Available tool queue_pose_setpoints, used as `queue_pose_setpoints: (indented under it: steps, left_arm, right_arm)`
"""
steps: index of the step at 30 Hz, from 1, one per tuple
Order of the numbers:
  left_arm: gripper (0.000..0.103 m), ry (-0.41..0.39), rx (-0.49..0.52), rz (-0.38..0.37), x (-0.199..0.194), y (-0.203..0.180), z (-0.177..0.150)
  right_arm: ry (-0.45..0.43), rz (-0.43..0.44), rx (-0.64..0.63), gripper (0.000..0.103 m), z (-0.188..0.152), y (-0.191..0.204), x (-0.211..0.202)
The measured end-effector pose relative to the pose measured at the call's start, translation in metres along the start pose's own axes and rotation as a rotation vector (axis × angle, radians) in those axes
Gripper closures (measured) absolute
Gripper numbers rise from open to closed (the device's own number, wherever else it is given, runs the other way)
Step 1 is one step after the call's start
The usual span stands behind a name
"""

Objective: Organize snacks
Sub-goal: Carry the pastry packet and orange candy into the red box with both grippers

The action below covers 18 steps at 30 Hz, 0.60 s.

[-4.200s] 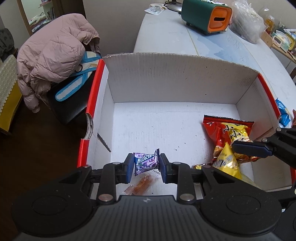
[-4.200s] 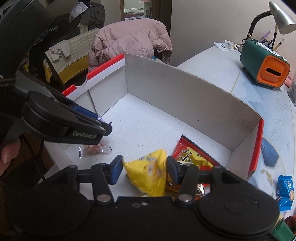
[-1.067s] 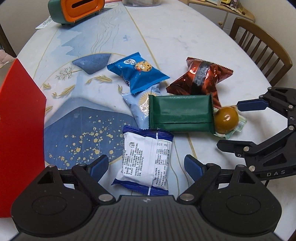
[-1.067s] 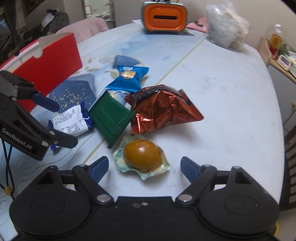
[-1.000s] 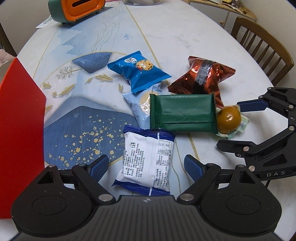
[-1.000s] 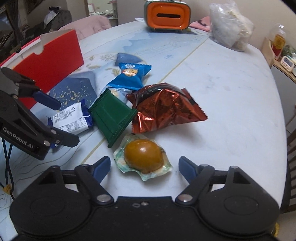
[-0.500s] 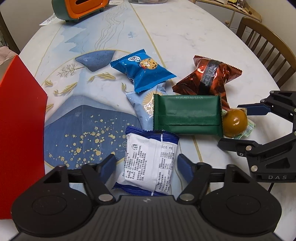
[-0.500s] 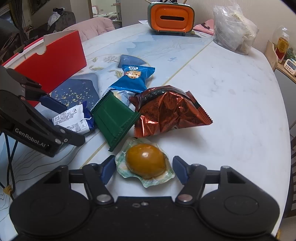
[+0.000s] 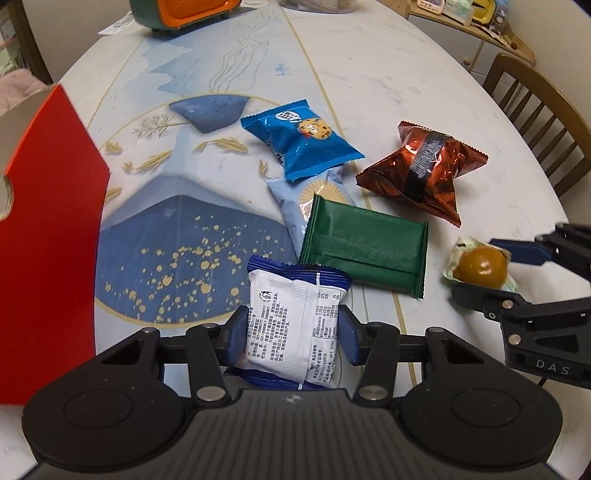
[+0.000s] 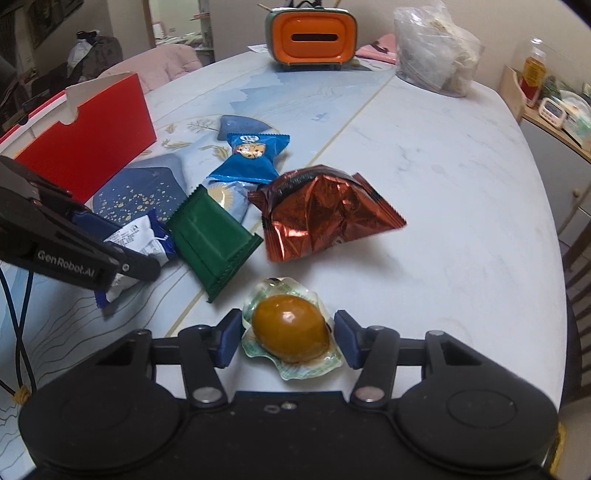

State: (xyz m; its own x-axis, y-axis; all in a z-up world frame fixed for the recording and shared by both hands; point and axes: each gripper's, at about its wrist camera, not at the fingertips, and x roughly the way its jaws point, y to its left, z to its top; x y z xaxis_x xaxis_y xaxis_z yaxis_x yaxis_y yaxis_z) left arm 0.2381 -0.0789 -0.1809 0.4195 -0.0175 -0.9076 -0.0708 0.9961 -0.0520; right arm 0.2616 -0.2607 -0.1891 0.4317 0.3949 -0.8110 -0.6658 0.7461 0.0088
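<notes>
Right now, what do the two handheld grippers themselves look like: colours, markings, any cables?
Both are matte black plastic with blue finger pads and silver pivot screws, each with two round black discs at its base. The left gripper carries white "GenRobot.AI" lettering on its side, with a blue cable hanging below it. The right gripper shows "DAS" on its side. No hand or sleeve is in view.

We see a rounded marble-patterned surface [image 10: 443, 177] with blue and gold printed motifs. A wooden chair [image 9: 535, 122] stands at its far right edge. Beyond it, a side shelf [image 10: 554, 122] holds small items. A pink padded jacket [image 10: 162, 66] lies in the dim room behind, under pale walls [image 10: 498, 22].
</notes>
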Motion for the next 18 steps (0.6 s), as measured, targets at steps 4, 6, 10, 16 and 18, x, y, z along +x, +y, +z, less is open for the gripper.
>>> queue_pose_setpoints:
  steps: [4, 6, 10, 16, 18]
  left_arm:
    - [0.054, 0.004, -0.013, -0.008, -0.005, 0.005, -0.006]
    - [0.054, 0.002, -0.021, -0.018, -0.009, 0.009, -0.009]
    - [0.054, 0.000, -0.034, -0.042, -0.019, 0.015, -0.015]
    - [0.054, -0.026, -0.048, -0.089, -0.043, 0.025, -0.023]
    - [0.054, -0.041, -0.052, -0.103, -0.054, 0.029, -0.025]
  right_arm:
    - [0.014, -0.012, 0.043, 0.053, -0.007, 0.003, -0.006]
    - [0.023, -0.019, 0.055, 0.054, -0.011, 0.006, -0.010]
    - [0.027, -0.025, 0.075, 0.055, -0.015, 0.014, -0.020]
    - [-0.004, -0.032, 0.111, 0.055, -0.014, 0.030, -0.043]
    - [-0.018, -0.038, 0.118, 0.055, -0.011, 0.037, -0.052]
